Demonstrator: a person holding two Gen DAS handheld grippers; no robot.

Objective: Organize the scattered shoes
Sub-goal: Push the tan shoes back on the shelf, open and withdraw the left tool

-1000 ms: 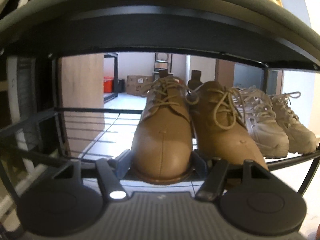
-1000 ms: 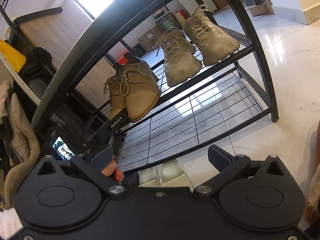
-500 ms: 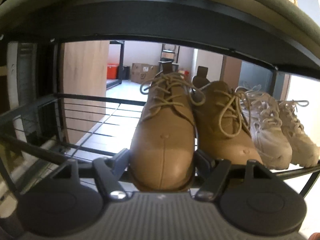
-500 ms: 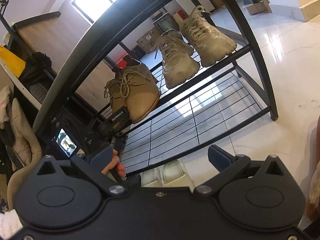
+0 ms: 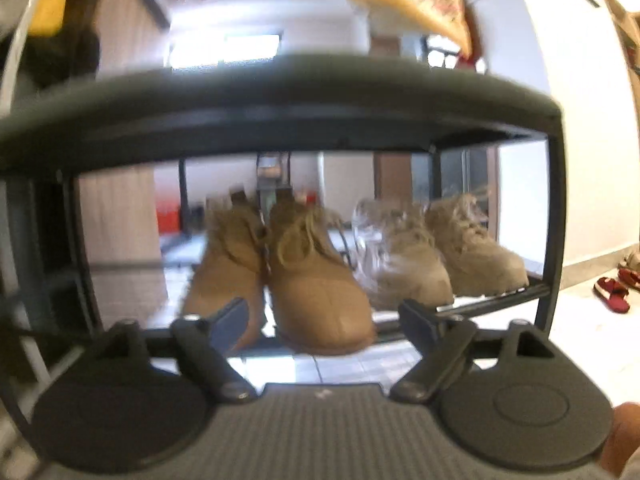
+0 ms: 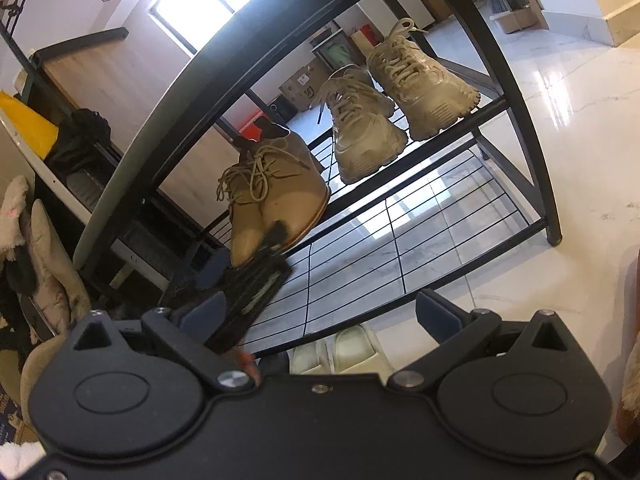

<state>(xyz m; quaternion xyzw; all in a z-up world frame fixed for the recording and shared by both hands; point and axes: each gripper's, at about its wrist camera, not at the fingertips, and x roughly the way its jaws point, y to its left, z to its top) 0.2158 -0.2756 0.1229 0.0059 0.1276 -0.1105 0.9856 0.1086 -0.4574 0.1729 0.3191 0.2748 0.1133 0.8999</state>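
Two tan lace-up boots stand side by side on the middle shelf of a black metal shoe rack, with two beige sneakers to their right. My left gripper sits just in front of the boots' toes. Its jaws are closing, with no pad pressing on anything. The picture is blurred. In the right wrist view the boots and sneakers sit on the rack, and the left gripper hovers at the boots' toes. My right gripper is open and holds nothing, low before the rack.
Pale slippers lie on the floor under the rack's bottom wire shelf. Red shoes lie on the white tiled floor at the right. Coats and a dark cabinet crowd the rack's left side.
My left gripper has pulled back from the left tan boot, away from the shelf, and its view now shows the whole rack. The boots stay on the shelf. The right gripper has not moved.
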